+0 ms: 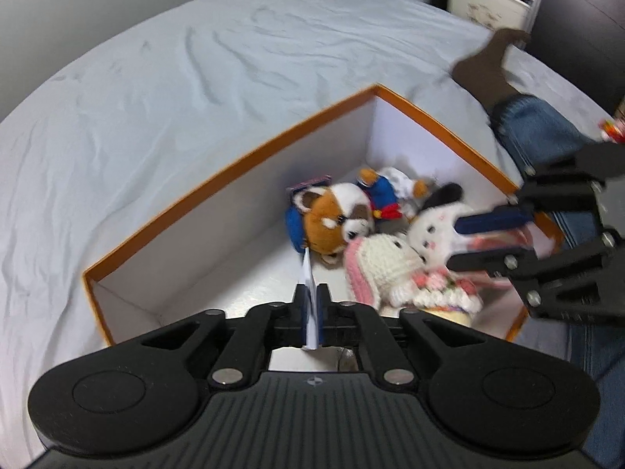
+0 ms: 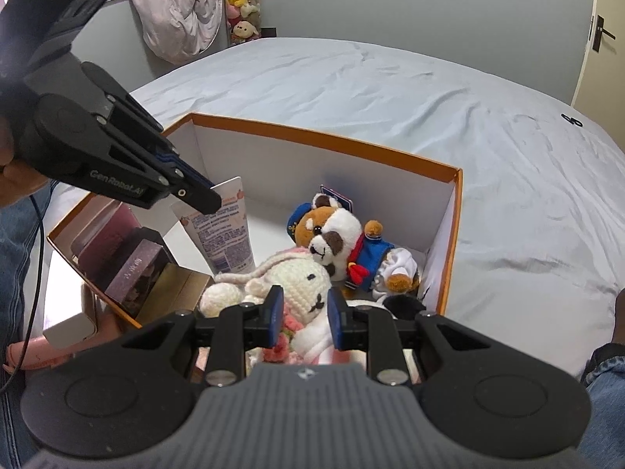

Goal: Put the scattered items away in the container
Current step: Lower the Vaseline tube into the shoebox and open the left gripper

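An orange-rimmed box [image 1: 234,164] [image 2: 320,138] with white walls sits on the bed. My left gripper [image 1: 311,293] [image 2: 207,199] is shut on the flat crimped end of a white tube [image 2: 226,230] [image 1: 308,273], which hangs cap-down into the box. A crochet bunny [image 1: 383,265] [image 2: 297,281] and a brown-and-white dog plush in a sailor suit [image 1: 336,222] [image 2: 332,238] lie inside. My right gripper [image 2: 304,308] [image 1: 468,240] reaches into the box corner, its blue pads closed on the white and pink body of a white plush with a black ear [image 1: 433,226] [image 2: 402,305].
Pink and dark cartons [image 2: 133,262] stand in the box's left end. A person's jeans leg [image 1: 539,129] and brown-socked foot [image 1: 488,74] lie beside the box. The pale blue sheet [image 2: 468,136] spreads around it. A pink object [image 2: 39,351] lies at the lower left.
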Motion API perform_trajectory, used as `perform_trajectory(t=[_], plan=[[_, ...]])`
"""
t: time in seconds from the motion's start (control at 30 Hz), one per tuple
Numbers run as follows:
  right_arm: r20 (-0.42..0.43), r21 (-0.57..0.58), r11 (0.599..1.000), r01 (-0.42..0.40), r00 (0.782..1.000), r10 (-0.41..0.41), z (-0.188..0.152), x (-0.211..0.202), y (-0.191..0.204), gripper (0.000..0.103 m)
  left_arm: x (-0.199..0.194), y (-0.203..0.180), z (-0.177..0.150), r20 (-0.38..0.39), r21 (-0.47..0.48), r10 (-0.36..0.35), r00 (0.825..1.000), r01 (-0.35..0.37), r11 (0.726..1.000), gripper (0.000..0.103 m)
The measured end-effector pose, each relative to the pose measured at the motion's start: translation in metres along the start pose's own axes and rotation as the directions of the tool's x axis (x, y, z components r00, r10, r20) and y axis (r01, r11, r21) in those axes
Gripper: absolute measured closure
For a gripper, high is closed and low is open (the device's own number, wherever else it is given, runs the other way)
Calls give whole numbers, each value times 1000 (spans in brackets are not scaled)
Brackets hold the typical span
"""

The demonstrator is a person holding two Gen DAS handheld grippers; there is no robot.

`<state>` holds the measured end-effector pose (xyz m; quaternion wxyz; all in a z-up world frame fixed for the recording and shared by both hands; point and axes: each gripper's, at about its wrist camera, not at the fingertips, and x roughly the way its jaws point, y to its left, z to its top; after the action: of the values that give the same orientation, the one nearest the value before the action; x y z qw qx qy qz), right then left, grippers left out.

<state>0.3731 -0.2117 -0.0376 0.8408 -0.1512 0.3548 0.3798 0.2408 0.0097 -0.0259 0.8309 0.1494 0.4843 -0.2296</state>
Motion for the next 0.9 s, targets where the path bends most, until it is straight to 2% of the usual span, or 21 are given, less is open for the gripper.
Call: perform_trajectory(t=[0.13, 0.23, 0.37, 0.47, 0.7, 0.77, 0.83, 0.9], plan=[[-5, -3, 1000, 7, 1000, -7, 4, 0, -3, 77, -2, -9, 2, -59, 169, -11, 998, 21, 985, 102], [-1, 25, 1000, -9, 1000, 9, 13, -2, -9, 77, -9, -19, 4, -121, 345, 1, 993, 41, 938, 102], [2, 36, 999, -3, 1000, 3, 21, -1, -10, 75, -15, -30, -1, -144, 485, -12, 989, 81, 871, 102], [-3, 26, 1000, -1, 1000, 1, 18, 2, -9, 75, -13, -33, -4, -143, 515, -42, 989, 110, 850, 102], [-40, 24, 1000, -3, 999, 4, 14, 8, -12, 75, -5, -32, -3, -173, 535, -67, 983, 151, 832, 101], [-52, 9, 1000, -15, 999, 15, 15, 10, -10, 75, -8, -31, -2, -187, 522, -72, 980, 161, 838, 99], [-66, -11, 1000, -19, 998, 18, 17, 13, -7, 75, -12, -30, -3, -178, 504, -75, 981, 157, 849, 86], [-67, -42, 999, -19, 998, 16, 17, 14, -2, 74, -12, -30, -6, -167, 498, -57, 984, 134, 857, 84]])
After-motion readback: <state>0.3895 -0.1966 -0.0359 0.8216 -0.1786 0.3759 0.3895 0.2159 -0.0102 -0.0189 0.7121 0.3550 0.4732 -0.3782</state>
